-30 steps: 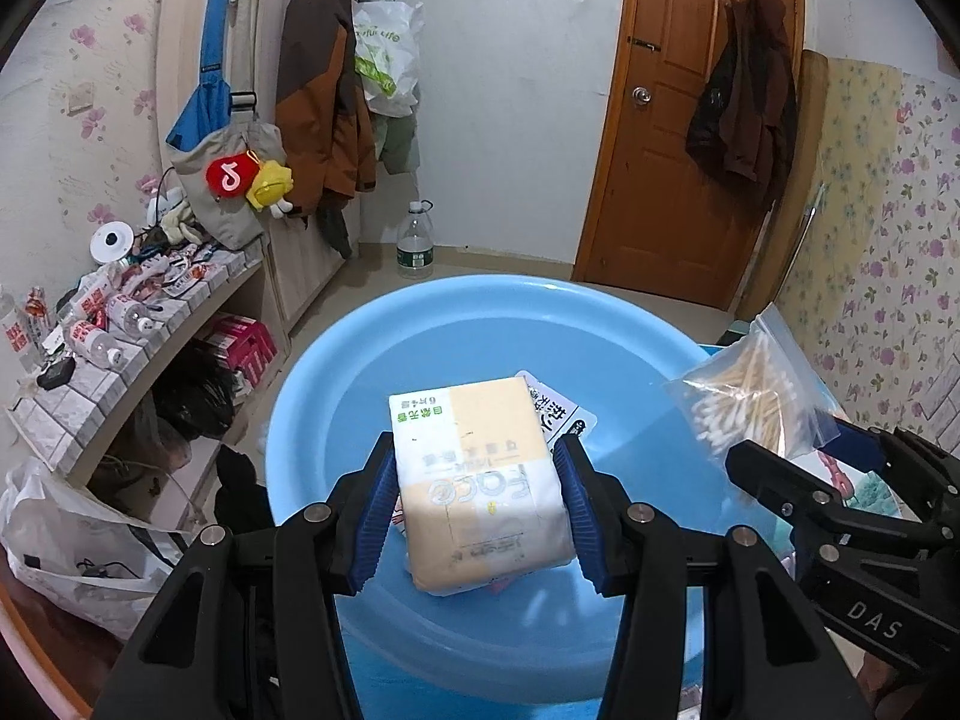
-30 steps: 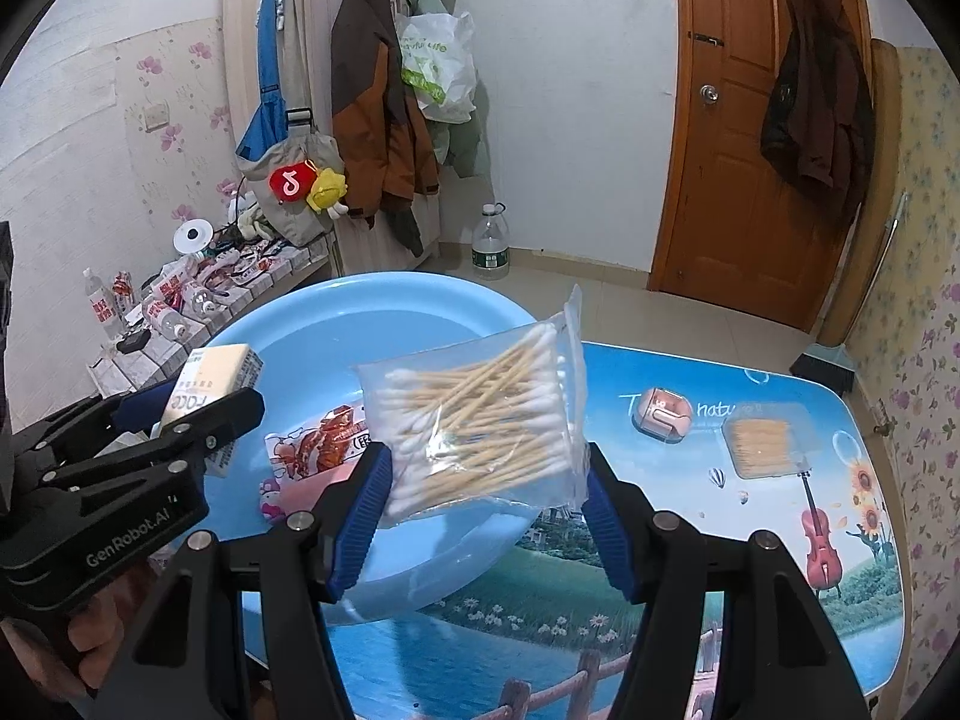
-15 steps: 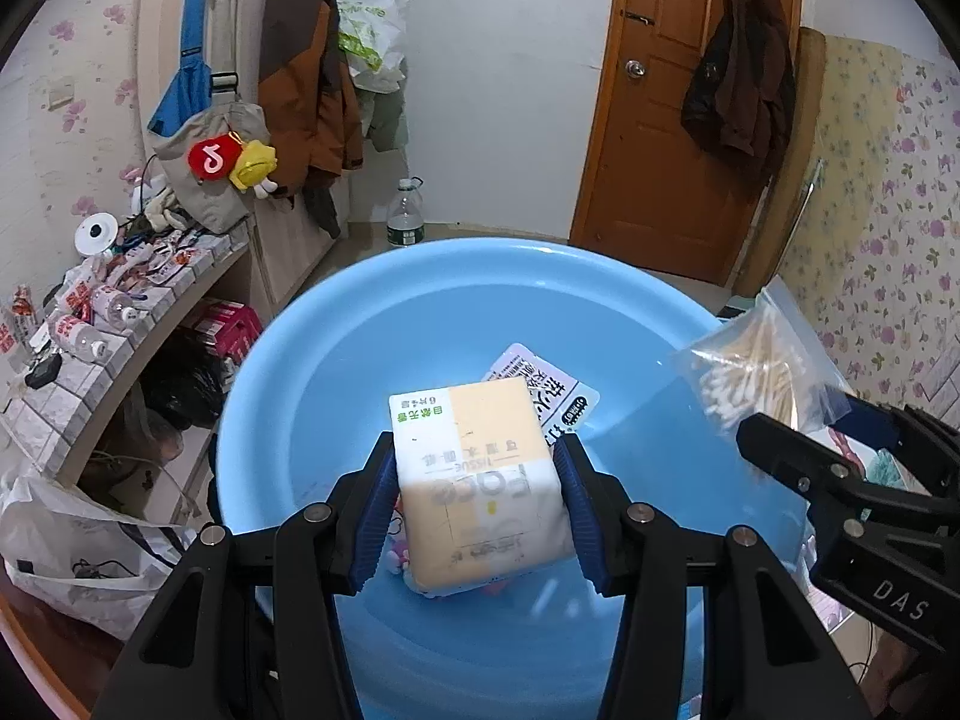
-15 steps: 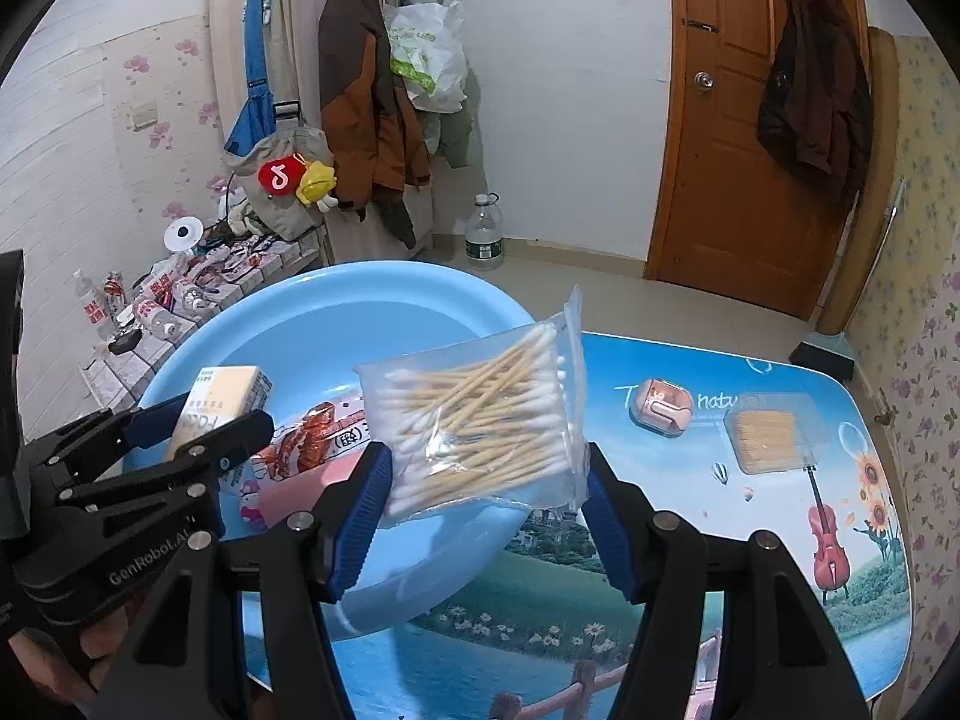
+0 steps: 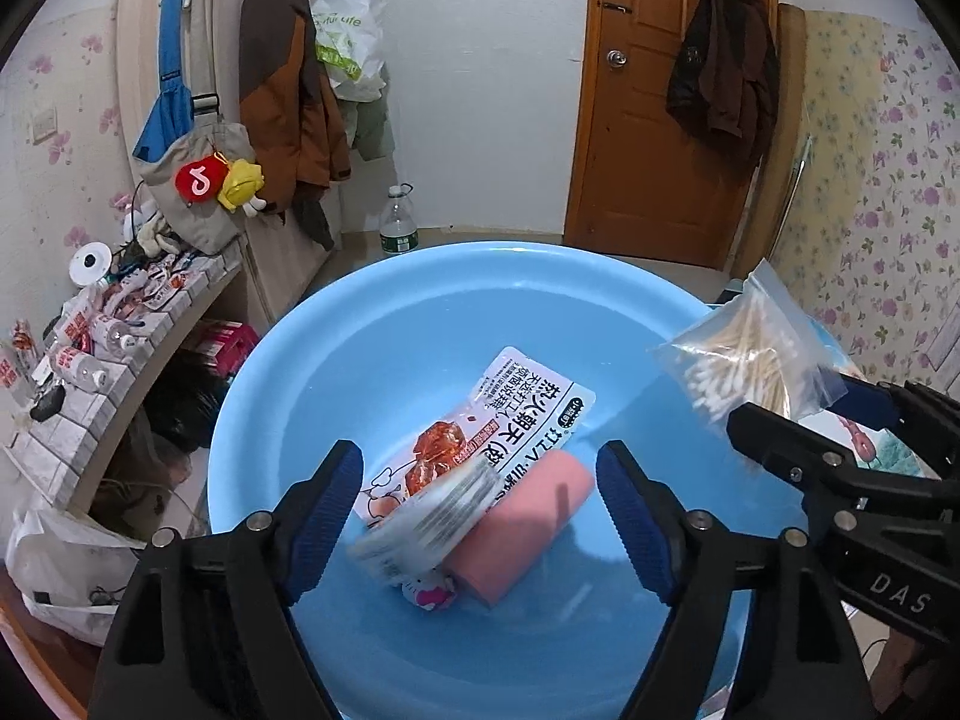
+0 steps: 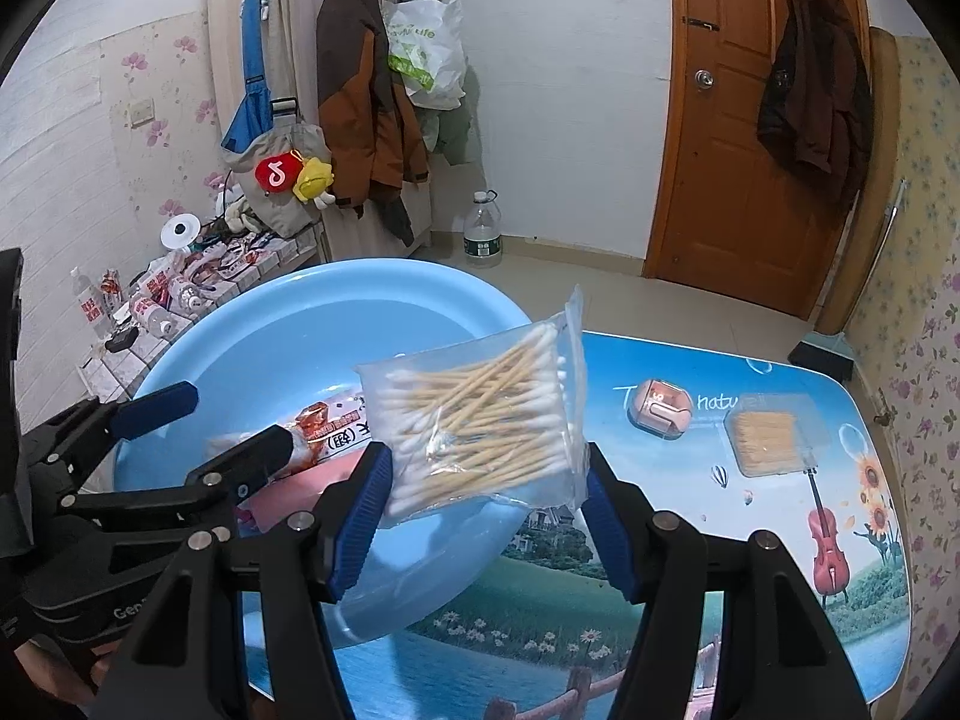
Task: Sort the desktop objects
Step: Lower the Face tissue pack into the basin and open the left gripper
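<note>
Left hand-held gripper [image 5: 480, 492] lets the tissue pack go over the basin; right hand-held gripper [image 6: 483, 504] grips the swab bag.

The left jaws are opening; the tissue pack [image 5: 420, 522], clamped a second ago, is a blur between them, clear of the pads, above the pink roll [image 5: 528, 516] and snack packet [image 5: 516, 414] with Chinese print in the blue basin [image 5: 420, 324]. The swab bag [image 6: 480, 414] stays pinched beside the basin, above the table [image 6: 660, 612] printed "natu". "DAS" marks the right tool.
</note>
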Demonstrator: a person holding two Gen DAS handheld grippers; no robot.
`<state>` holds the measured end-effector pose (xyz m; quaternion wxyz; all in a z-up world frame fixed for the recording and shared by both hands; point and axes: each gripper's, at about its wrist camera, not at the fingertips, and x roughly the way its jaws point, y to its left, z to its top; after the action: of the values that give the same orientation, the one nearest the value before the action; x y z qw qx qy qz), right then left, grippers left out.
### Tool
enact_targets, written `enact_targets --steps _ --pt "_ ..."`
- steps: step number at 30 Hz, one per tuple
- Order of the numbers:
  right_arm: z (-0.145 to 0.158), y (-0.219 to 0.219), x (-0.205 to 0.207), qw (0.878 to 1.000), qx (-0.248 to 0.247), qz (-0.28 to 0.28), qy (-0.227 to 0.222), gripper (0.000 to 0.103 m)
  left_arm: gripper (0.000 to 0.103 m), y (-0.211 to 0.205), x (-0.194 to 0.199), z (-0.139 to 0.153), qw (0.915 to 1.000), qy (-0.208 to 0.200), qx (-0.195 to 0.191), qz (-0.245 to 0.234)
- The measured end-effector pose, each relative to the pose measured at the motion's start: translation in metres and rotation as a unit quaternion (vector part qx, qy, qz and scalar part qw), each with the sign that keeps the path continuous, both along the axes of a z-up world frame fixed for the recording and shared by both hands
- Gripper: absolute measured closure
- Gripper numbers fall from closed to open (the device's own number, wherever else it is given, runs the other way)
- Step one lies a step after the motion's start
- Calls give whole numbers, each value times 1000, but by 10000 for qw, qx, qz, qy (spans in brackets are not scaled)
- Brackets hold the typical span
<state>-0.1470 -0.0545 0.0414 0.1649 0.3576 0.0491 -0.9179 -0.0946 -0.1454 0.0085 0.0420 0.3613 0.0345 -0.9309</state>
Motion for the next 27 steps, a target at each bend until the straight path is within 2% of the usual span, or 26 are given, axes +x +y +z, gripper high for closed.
enact_targets --steps 11,16,21,27 --pt "1 0 4 10000 9 -8 48 39 22 1 9 8 9999 100 -78 6" --pt "7 1 9 9999 -7 -19 99 39 10 -2 14 14 9998 177 -74 57" --pt "10 2 14 9999 -30 -1 105 39 0 1 27 23 9990 339 -277 59" --pt "14 0 20 9999 -50 41 130 39 0 0 39 32 9983 401 -403 120"
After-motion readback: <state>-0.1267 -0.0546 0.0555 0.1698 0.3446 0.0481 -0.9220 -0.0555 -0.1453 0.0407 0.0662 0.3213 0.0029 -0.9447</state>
